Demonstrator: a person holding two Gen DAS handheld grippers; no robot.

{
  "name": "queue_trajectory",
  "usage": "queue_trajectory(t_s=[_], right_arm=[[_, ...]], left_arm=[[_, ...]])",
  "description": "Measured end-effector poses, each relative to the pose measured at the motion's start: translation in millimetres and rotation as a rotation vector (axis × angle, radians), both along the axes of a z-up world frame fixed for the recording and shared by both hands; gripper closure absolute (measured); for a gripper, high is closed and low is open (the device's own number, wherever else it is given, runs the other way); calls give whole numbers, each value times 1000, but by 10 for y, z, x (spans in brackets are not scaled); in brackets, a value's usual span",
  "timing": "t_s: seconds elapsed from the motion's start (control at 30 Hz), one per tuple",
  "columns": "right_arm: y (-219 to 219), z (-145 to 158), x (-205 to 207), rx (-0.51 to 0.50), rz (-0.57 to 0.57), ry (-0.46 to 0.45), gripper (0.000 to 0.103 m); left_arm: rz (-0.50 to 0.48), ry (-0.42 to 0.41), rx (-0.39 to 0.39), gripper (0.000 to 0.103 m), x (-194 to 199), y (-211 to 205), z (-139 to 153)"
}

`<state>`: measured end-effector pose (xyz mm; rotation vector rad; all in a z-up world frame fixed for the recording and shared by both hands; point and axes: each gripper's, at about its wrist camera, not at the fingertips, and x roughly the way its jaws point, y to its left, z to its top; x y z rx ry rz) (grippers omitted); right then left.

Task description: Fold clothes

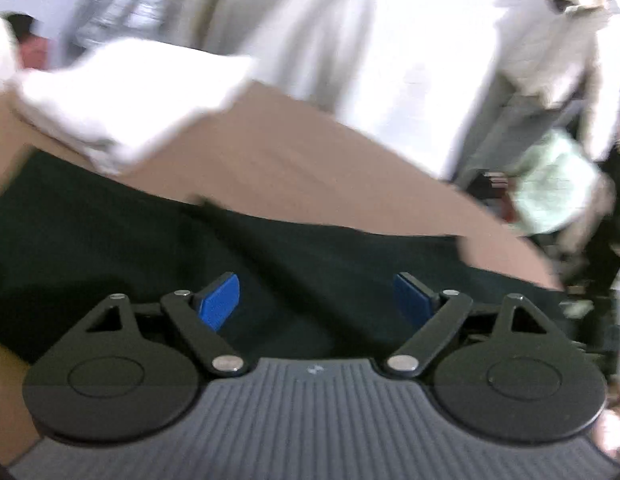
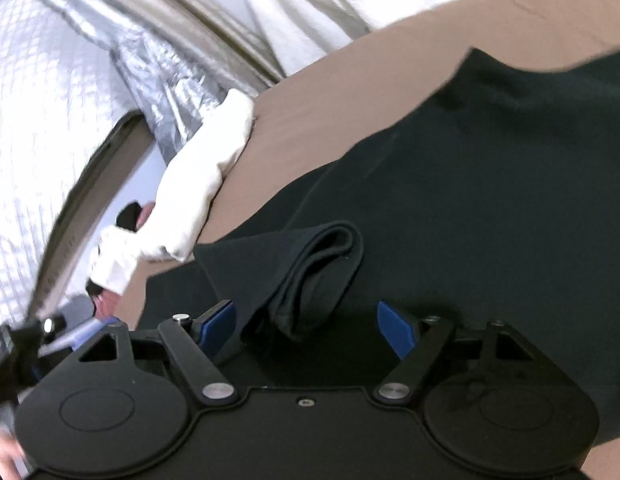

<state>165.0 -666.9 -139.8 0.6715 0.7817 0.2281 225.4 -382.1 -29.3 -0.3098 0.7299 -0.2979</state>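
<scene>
Your left hand-held gripper (image 1: 317, 300) hangs with jaws apart and empty over the dark garment (image 1: 150, 240) spread on the tan counter (image 1: 310, 160). Your right hand-held gripper (image 2: 306, 324) is also apart, a folded edge (image 2: 313, 272) lying between its fingers unpinched.

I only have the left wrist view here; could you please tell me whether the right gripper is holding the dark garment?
Observer: No, the right gripper is open; its blue pads press on nothing.
Operator: Is any fabric near it?
Observer: Yes, a rolled fold of the dark garment lies just ahead of its open fingers.
Operator: And the white cloth?
Observer: The white cloth drapes over the edge of the tan surface, beside silver quilted sheeting.
</scene>
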Motion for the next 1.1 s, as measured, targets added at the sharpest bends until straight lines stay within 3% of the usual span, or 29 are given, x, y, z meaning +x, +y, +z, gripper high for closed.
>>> queue_trajectory(t_s=[0.07, 0.2, 0.27, 0.33, 0.4, 0.47, 0.53, 0.57, 0.63, 0.67, 0.73, 0.77, 0.83, 0.87, 0.9, 0.93, 1.0, 1.1], right_arm=[[68, -4, 26, -15, 27, -4, 21], [238, -60, 83, -57, 100, -22, 21], [374, -70, 129, -153, 103, -42, 20], [477, -104, 178, -253, 93, -46, 14], [503, -179, 249, -289, 75, -19, 14], [455, -239, 293, -248, 38, -16, 14], [393, -233, 276, -216, 21, -91, 29], [369, -218, 275, -212, 16, -134, 60], [394, -164, 342, -258, 40, -184, 76], [402, -122, 370, -242, 58, -205, 91], [414, -34, 397, -178, 90, -239, 92], [410, 18, 417, -122, 98, -245, 92], [419, 141, 471, -31, 111, -258, 92], [432, 212, 505, 5, 116, -266, 92], [489, 282, 554, 13, 118, -272, 92], [545, 351, 603, 21, 120, -277, 92], [597, 462, 657, 66, 134, -287, 87], [616, 553, 603, 118, 140, -315, 75]], left_arm=[[114, -21, 17, 18, 0, 323, 57], [93, -46, 7, 19, 101, 429, 26], [5, -64, 6, 20, 92, 287, -49], [-120, -77, 91, 18, 128, -4, -157], [-243, -60, 209, 19, 169, -371, -297], [-347, -40, 270, 18, 162, -646, -463], [-443, -8, 303, 18, 162, -868, -649], [-479, 3, 337, 18, 166, -970, -744], [-512, 3, 414, 18, 158, -1149, -895], [-506, -10, 417, 19, 156, -1193, -912], [-494, -35, 424, 28, 152, -1280, -946], [-493, -46, 394, 37, 154, -1298, -936], [-451, -48, 303, 38, 195, -1282, -893], [-411, -45, 274, 54, 223, -1231, -871], [-359, -39, 256, 88, 254, -1141, -844], [-308, -34, 238, 95, 284, -1052, -816], [-187, -37, 164, 95, 304, -780, -731], [72, -98, -110, 96, 159, 20, -472]])
